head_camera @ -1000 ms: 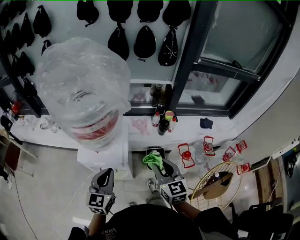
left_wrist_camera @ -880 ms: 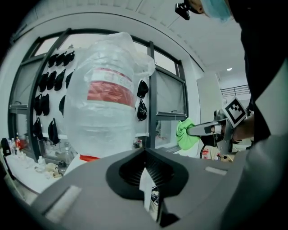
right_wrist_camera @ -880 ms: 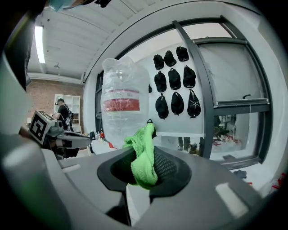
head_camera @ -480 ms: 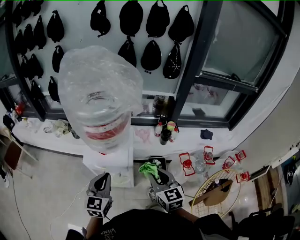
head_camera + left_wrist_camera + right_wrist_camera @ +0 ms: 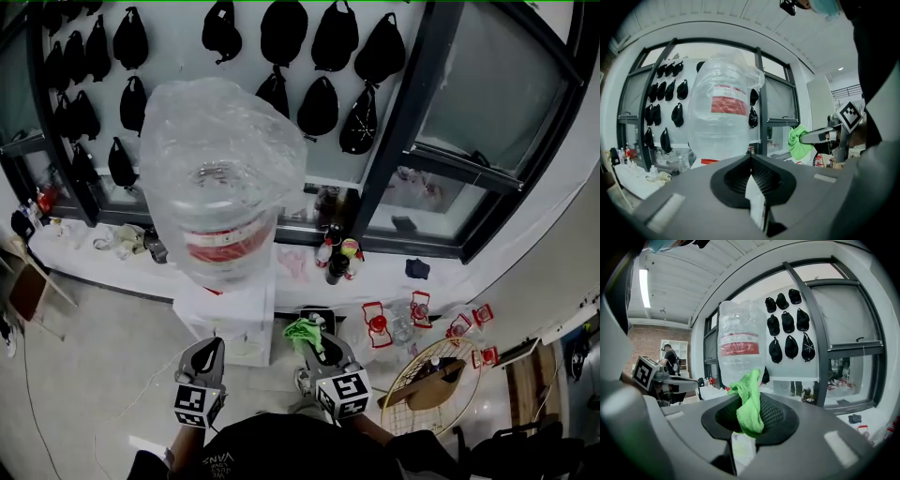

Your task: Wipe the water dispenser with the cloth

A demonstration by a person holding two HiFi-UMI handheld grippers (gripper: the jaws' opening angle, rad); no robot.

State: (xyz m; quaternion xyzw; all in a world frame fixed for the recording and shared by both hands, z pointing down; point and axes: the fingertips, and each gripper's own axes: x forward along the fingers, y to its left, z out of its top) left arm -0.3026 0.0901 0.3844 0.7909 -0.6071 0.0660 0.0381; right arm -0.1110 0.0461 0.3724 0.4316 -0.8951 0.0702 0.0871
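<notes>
My left jaws: the left gripper (image 5: 751, 157) has them pressed together with nothing between them. In the head view this gripper (image 5: 210, 344) is low at the left, and I hold it pointing up at the dispenser.

My right jaws: the right gripper (image 5: 749, 414) has them clamped on the green cloth (image 5: 750, 401). In the head view this gripper (image 5: 320, 340) is beside my left one, a little further right.

Cloth: it is bunched up and pokes forward out of my right jaws as a loose green wad (image 5: 302, 330). From my left gripper view it shows at the right (image 5: 799, 140).

Water dispenser: its white cabinet (image 5: 230, 314) stands on the floor ahead of both my grippers.

Bottle: a big clear bottle (image 5: 220, 178) with a red label sits upside down on top, wrapped in clear plastic. It fills the middle of both gripper views (image 5: 724, 117) (image 5: 739, 345).

Cloth to dispenser: the cloth is near the cabinet's right front edge. I see a gap between them.

Wall behind: black bags (image 5: 281, 28) hang in rows, with a dark window frame (image 5: 403, 112) to their right.

Counter: a low white counter (image 5: 291, 267) runs under the windows. Small bottles (image 5: 337, 258) stand on it at the foot of the frame.

Floor at right: a round wire grille (image 5: 431, 370) lies there.
</notes>
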